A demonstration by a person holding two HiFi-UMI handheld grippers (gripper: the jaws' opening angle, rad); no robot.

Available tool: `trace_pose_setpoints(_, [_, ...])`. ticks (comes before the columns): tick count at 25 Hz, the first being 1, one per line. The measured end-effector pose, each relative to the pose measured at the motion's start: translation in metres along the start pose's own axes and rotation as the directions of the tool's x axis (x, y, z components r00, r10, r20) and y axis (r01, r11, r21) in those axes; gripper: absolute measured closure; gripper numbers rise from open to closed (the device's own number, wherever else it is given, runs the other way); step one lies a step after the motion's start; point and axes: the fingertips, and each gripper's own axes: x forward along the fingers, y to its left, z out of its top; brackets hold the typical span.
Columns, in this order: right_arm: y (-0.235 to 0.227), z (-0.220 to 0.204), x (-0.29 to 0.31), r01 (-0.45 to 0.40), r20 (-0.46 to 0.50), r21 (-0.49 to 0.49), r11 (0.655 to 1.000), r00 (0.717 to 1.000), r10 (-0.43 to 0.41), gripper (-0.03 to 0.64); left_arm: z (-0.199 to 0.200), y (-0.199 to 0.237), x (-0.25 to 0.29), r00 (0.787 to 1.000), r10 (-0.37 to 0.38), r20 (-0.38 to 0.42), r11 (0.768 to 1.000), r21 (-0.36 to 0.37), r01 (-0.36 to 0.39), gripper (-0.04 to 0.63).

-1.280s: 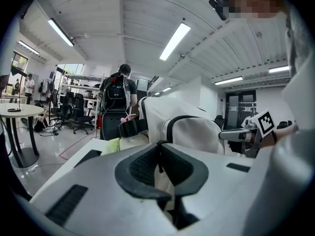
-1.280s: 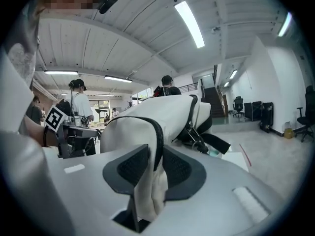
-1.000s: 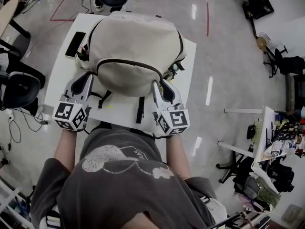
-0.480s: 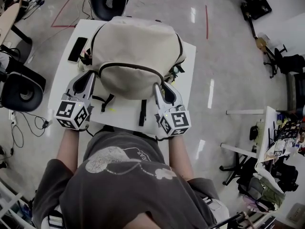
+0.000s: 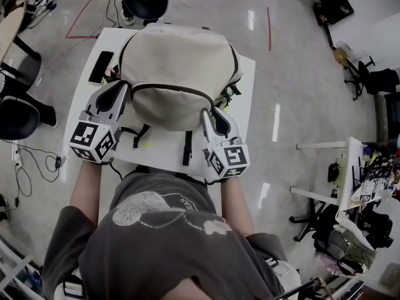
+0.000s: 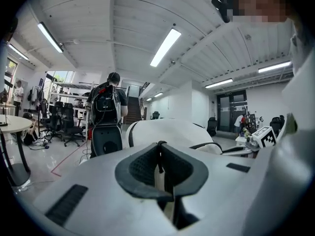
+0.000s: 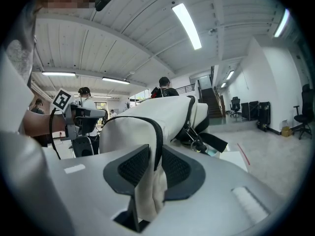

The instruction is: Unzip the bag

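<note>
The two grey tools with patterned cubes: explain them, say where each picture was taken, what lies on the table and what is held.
They are hand-held grippers; a person works one in each hand, with no robot. The head view looks down from the person's head onto a white table with a cream backpack and a dark phone beside it. The other two pictures come from cameras riding on each gripper, looking along its jaws. The left gripper pinches the backpack's edge by its dark zip; the right gripper pinches a fold of cream fabric beside that zip.
</note>
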Motion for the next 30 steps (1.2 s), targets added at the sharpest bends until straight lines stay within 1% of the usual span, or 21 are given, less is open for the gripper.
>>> trace_pose_setpoints(4, [0.000, 0.000, -0.001, 0.003, -0.001, 0.003, 1.000, 1.000, -0.003, 0.534, 0.009, -0.014, 0.006, 1.000, -0.015, 0.022, 0.999, 0.034, 0.014, 0.567])
trace_pose_setpoints(7, [-0.001, 0.000, -0.002, 0.004, 0.002, 0.007, 1.000, 1.000, -0.004, 0.534, 0.014, -0.028, 0.013, 0.998, -0.052, 0.035, 0.998, 0.028, 0.051, 0.568])
trace_pose_setpoints(11, [-0.001, -0.001, -0.003, 0.007, 0.007, 0.012, 1.000, 1.000, -0.007, 0.534, 0.019, -0.046, 0.022, 0.996, -0.086, 0.034, 0.995, 0.050, 0.084, 0.568])
trace_pose_setpoints(19, [0.001, -0.002, -0.005, 0.001, 0.010, 0.015, 1.000, 1.000, -0.001, 0.534, 0.021, -0.087, 0.041, 0.986, -0.164, 0.032, 0.985, 0.063, 0.162, 0.569])
trace_pose_setpoints(24, [0.000, -0.003, -0.006, 0.000, 0.010, 0.016, 1.000, 1.000, 0.000, 0.534, 0.020, -0.111, 0.052, 0.976, -0.216, 0.024, 0.974, 0.076, 0.214, 0.568])
trace_pose_setpoints(30, [-0.001, -0.004, -0.007, 0.004, 0.007, 0.014, 1.000, 1.000, -0.004, 0.534, 0.015, -0.139, 0.064, 0.959, -0.283, 0.021, 0.957, 0.063, 0.282, 0.569])
